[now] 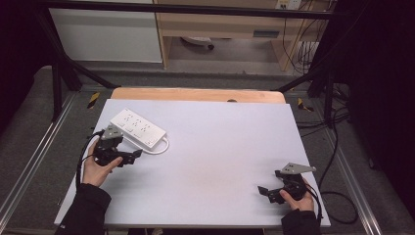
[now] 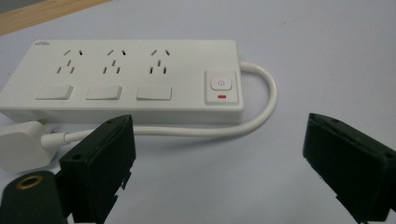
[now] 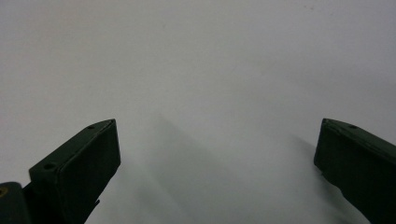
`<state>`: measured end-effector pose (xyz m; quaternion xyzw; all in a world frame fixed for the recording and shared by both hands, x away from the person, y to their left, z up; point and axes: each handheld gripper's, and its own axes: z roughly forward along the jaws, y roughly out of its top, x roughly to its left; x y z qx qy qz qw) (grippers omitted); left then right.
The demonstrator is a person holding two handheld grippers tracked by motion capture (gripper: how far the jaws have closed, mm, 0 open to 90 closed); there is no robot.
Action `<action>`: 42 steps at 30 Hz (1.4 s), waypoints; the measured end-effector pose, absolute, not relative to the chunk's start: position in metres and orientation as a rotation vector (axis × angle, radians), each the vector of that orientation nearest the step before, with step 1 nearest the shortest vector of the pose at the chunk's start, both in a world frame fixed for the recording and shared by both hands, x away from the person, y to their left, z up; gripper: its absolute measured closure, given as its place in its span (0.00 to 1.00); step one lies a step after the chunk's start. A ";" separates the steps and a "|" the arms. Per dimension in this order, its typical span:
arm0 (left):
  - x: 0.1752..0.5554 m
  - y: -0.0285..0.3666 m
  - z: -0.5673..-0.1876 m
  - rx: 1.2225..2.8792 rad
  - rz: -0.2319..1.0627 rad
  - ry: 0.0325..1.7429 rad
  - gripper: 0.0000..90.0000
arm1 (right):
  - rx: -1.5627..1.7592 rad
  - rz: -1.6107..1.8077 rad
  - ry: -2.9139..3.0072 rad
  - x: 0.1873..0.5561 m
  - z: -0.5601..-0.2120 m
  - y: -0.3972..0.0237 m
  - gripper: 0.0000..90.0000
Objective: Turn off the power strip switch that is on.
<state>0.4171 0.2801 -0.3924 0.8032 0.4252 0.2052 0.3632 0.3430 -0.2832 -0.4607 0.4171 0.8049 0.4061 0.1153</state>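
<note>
Presently, left gripper (image 2: 219,163): hovering just beside the power strip (image 2: 126,79), fingers spread wide and holding nothing, likely lining up on its cord (image 2: 261,112).
Right gripper (image 3: 217,172): waiting well apart over bare worktop (image 1: 220,147), fingers wide, holding nothing.
Power strip: lying flat at the worktop's far left.
Count: one strip, three socket groups, three rocker switches, one power button (image 2: 221,84), one plug (image 2: 18,149).

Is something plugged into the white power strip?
No, in the left gripper view all three sockets of the power strip are bare, and its own plug lies loose on the table beside it.
</note>
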 end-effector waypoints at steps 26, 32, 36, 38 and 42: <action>0.437 0.279 -0.400 2.044 0.551 1.164 0.37 | 1.226 1.187 2.360 0.343 -0.460 -0.283 0.01; 0.441 0.279 -0.402 2.036 0.554 1.176 0.44 | 1.223 1.187 2.359 0.343 -0.461 -0.283 0.01; 0.443 0.279 -0.402 2.036 0.555 1.178 0.50 | 1.222 1.186 2.359 0.343 -0.461 -0.283 0.01; 0.445 0.277 -0.403 2.033 0.561 1.181 0.52 | 1.222 1.186 2.359 0.343 -0.461 -0.283 0.01; 0.447 0.276 -0.403 2.038 0.574 1.177 0.57 | 1.222 1.187 2.358 0.343 -0.461 -0.283 0.01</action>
